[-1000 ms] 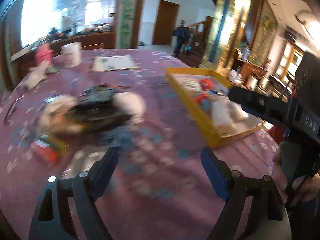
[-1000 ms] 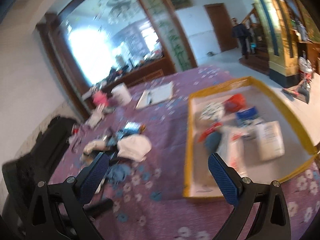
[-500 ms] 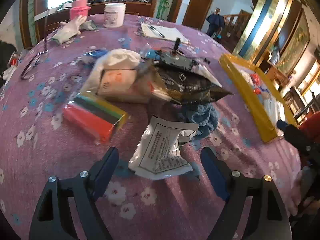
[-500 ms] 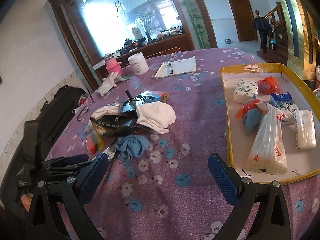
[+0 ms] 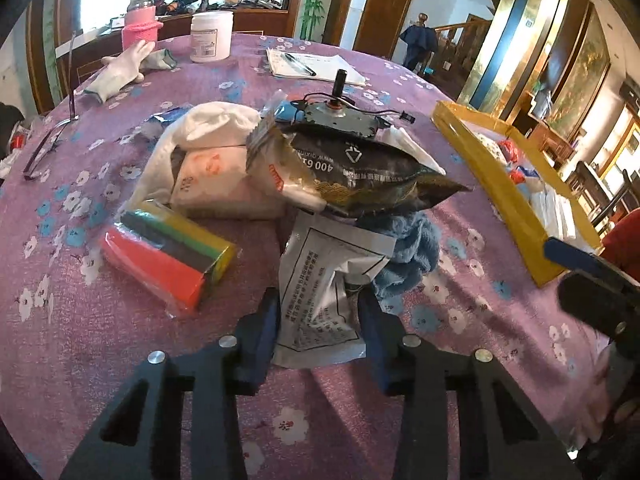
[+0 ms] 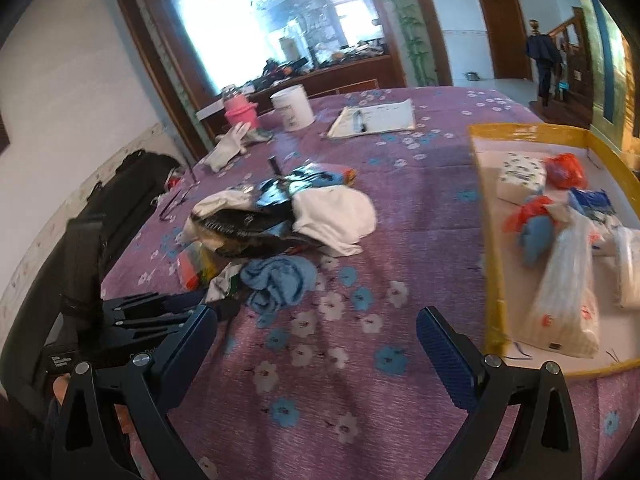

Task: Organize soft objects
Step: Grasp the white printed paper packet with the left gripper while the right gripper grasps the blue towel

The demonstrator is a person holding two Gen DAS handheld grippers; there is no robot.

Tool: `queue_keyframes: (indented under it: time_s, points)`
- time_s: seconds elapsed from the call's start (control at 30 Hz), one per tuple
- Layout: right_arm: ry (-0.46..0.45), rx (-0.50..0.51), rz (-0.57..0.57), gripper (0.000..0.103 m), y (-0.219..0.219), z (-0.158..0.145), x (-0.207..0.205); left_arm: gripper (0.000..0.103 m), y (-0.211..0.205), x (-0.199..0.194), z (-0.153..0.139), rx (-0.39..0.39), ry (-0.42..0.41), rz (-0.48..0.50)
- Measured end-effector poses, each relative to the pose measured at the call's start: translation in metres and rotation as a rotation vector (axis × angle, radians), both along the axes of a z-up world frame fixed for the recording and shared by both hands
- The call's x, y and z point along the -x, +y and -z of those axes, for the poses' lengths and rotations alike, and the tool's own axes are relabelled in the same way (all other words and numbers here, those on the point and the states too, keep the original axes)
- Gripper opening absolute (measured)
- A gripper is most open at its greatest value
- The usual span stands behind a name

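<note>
A pile of soft things lies on the purple flowered tablecloth: a white printed packet [image 5: 320, 280], a blue towel [image 5: 408, 240], a dark snack bag [image 5: 368, 168], a striped sponge pack [image 5: 168, 256] and white cloth [image 6: 336, 212]. My left gripper [image 5: 318, 320] is closing, and its pads press the packet's near end from both sides so that it buckles. In the right wrist view the left gripper [image 6: 192, 304] reaches the packet [image 6: 220, 284] beside the towel [image 6: 276, 276]. My right gripper [image 6: 316, 328] stands open over bare cloth, left of the yellow tray [image 6: 490, 280].
The yellow tray [image 5: 496, 184] on the right holds several bags and packs. A small motor [image 5: 340, 116] sits on top of the pile. Farther back stand a white jar [image 5: 211, 36], a pink cup [image 5: 140, 30], a glove [image 5: 120, 68] and a notepad [image 5: 312, 64]. Glasses [image 5: 48, 140] lie at the left.
The left gripper swung from the tray side to the pile, came down on the white packet and closed on it. The right gripper drifted lower and closer to the table, still open.
</note>
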State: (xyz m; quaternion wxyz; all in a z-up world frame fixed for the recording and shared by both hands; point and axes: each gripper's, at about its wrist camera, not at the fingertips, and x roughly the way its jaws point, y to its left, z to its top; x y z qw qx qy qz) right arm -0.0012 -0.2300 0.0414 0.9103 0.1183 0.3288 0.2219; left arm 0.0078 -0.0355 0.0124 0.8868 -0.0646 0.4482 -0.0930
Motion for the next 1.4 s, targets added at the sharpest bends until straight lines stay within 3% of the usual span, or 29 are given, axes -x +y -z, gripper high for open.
queue_keyframes:
  time_s: [0.4,0.5,0.53,0.83,1.07,1.23,1.4]
  points:
    - [0.096,0.095,-0.059,0.100,0.059,0.015,-0.064,0.034,0.013,0.008,-0.011,0.030,-0.063,-0.063]
    - [0.124,0.108,-0.082,0.068,0.066,0.022,-0.076,0.034,0.014,0.006,-0.010,0.032,-0.051,-0.063]
    - [0.132,0.129,-0.079,0.051,0.069,0.025,-0.078,0.034,0.014,0.006,-0.010,0.034,-0.056,-0.062]
    - [0.026,0.174,-0.106,0.046,0.063,0.015,-0.037,0.034,0.013,0.007,-0.013,0.035,-0.067,-0.054]
    - [-0.013,0.075,-0.076,0.046,0.027,0.014,-0.002,0.034,0.005,0.017,-0.023,0.033,-0.137,-0.018]
    - [-0.020,0.009,-0.035,0.046,0.009,0.019,0.003,0.034,-0.002,0.032,-0.035,0.059,-0.215,0.025]
    - [-0.064,-0.022,-0.007,0.046,-0.004,0.009,0.012,0.034,-0.023,0.048,-0.050,0.037,-0.262,0.069]
